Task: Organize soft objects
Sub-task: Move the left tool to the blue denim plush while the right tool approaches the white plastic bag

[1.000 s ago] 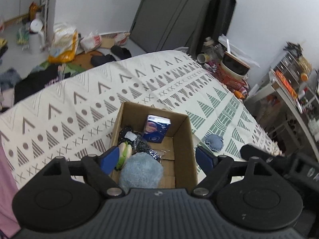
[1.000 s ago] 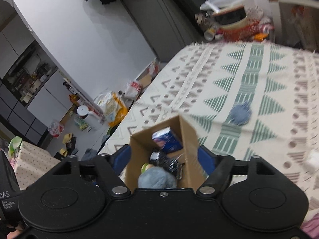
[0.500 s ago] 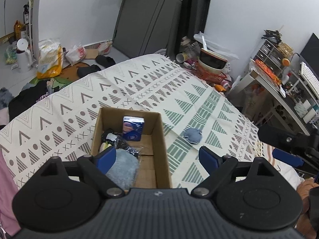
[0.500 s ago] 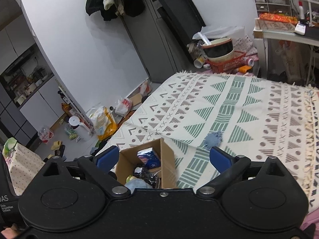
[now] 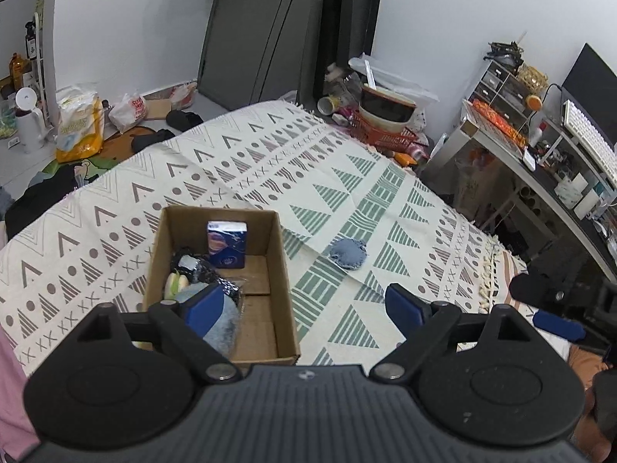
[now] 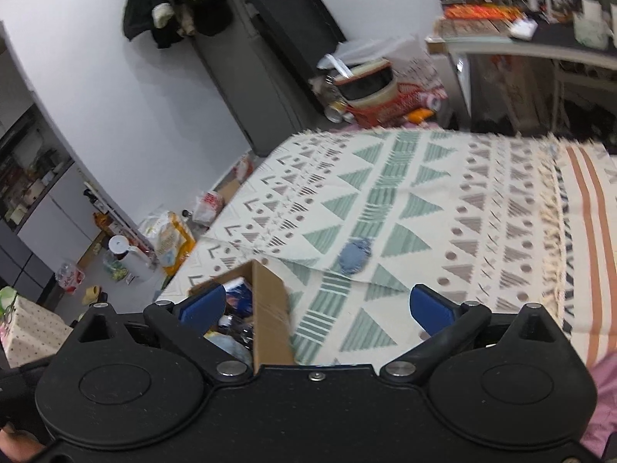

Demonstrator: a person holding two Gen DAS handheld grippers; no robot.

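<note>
An open cardboard box [image 5: 285, 270] [image 6: 270, 308] sits on the patterned blanket [image 5: 270, 162] [image 6: 424, 200]. Inside it I see a blue tissue pack [image 5: 226, 244], a dark crinkly bag [image 5: 200, 270], a yellow-green soft item [image 5: 174, 283] and a grey-blue fluffy pad [image 5: 221, 328]. A second grey-blue round pad [image 5: 349, 253] [image 6: 355, 255] lies on the blanket right of the box. My left gripper [image 5: 302, 308] hovers open above the box's near right corner, holding nothing. My right gripper [image 6: 316, 306] is open over the box's right wall, also holding nothing.
Past the far edge of the bed stand a red basket with a big bowl [image 5: 387, 115] [image 6: 370, 88], dark cabinets, and bags on the floor [image 5: 79, 127]. A cluttered desk [image 5: 540, 162] runs along the right. A striped sheet [image 6: 590, 231] shows right of the blanket.
Both grippers have pulled up and back from the box and opened wider. The views have swung right, so the loose round pad now lies between the fingers. The box contents stay put.
</note>
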